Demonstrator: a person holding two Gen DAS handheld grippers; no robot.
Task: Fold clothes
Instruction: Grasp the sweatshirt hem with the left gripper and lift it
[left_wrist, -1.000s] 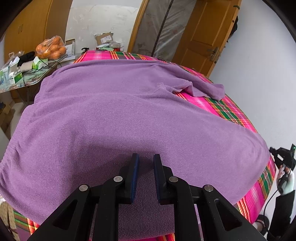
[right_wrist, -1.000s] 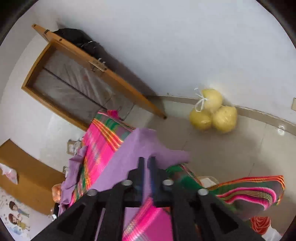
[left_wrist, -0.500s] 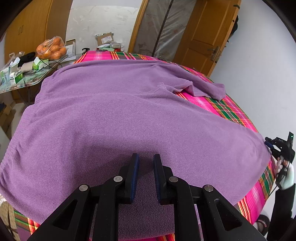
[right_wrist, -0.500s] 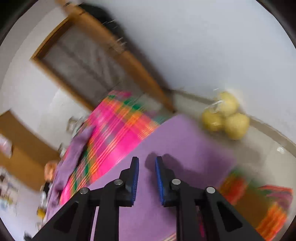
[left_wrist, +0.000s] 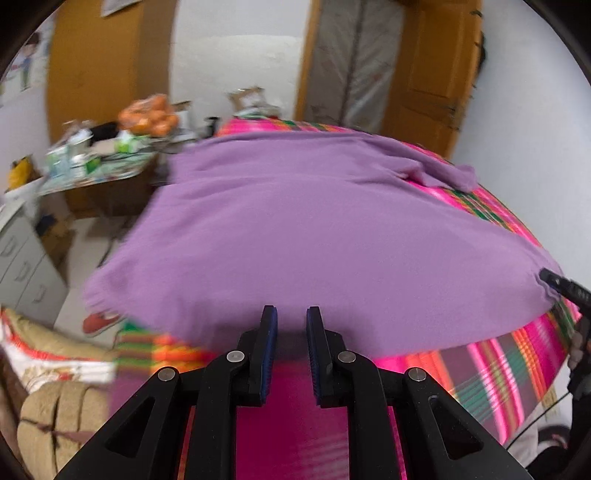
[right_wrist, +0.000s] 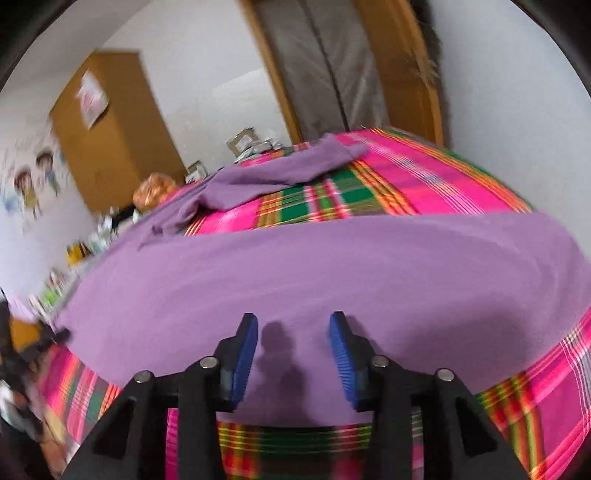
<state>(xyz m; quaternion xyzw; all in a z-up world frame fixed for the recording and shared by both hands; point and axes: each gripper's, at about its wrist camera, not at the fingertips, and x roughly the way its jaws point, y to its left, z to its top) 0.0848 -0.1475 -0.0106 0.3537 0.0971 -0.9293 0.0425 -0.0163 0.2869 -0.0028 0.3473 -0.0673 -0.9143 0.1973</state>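
**Right tool lets go of the purple garment and comes over it**

Since the earlier frame the right tool (right_wrist: 293, 334) has swung from the side of the bed, where it pinched a corner of the purple garment (right_wrist: 332, 273), to a place above the near part of the cloth. Its jaws are opening and nothing is between them; only their shadow falls on the cloth. The left tool (left_wrist: 291, 321) has also shifted: earlier its tips were over the middle of the garment, now they are at the near hem, and pink blanket (left_wrist: 295, 424) shows under its arms.

The garment lies spread flat on the bed, over the plaid blanket (right_wrist: 424, 184) of pink, green and orange. One sleeve (right_wrist: 295, 170) lies wrinkled on the far side of the garment, resting on the blanket. In the left view the garment's left edge hangs past the bed side, above the floor.

The left tool's jaws stand with a narrow gap, and no cloth is pinched between them; they are released. In the same view, the dark tip of the other tool (left_wrist: 561, 288) shows at the right edge of the garment.

Beyond the garment, to its far left, a small bench (left_wrist: 92, 170) carries boxes and a bag of oranges (left_wrist: 149, 118). A wooden door (left_wrist: 432, 74) stands behind the far end of the bed. Both views are blurred by motion.
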